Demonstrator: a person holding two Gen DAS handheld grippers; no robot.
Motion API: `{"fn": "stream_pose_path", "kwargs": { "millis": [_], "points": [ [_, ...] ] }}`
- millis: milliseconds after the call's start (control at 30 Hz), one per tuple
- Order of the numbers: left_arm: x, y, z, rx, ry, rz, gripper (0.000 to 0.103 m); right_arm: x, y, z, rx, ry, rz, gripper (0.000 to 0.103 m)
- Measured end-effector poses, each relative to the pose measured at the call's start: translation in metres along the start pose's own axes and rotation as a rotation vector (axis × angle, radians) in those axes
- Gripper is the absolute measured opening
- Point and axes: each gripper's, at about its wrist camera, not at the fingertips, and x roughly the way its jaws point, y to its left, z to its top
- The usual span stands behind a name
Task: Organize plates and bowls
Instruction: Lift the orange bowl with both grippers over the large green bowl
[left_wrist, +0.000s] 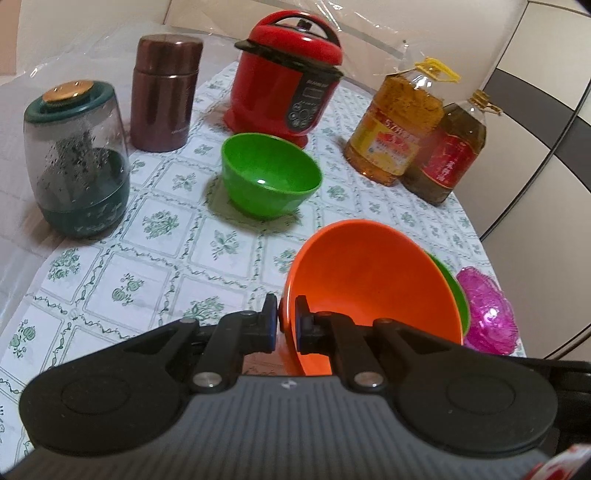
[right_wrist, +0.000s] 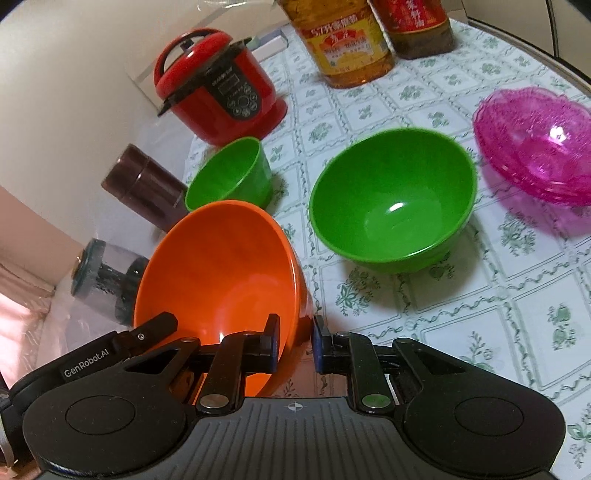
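Observation:
My left gripper is shut on the rim of an orange bowl, held tilted above the table. The same orange bowl shows in the right wrist view, with the left gripper's finger on its near rim. My right gripper straddles the bowl's right rim with a gap between its pads. A large green bowl stands upright to the right, partly hidden behind the orange bowl in the left wrist view. A small green bowl stands farther back. Stacked pink clear plates sit at the right.
A red rice cooker, a brown canister, a green-lidded clear jar and two oil bottles stand along the back of the patterned tablecloth. The table's edge curves close by on the right.

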Motion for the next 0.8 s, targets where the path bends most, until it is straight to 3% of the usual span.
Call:
{"fn": "stream_pose_path", "kwargs": {
  "millis": [500,800],
  "points": [
    [-0.01,-0.039,0.031,0.04,-0.051,-0.044,0.008,-0.036,0.001,0.036,-0.001,-0.08,0.01,0.018],
    [0.007,-0.078,0.049,0.067,-0.056,-0.094,0.008,-0.057,-0.013,0.069,-0.011,-0.131,-0.024,0.018]
  ]
}}
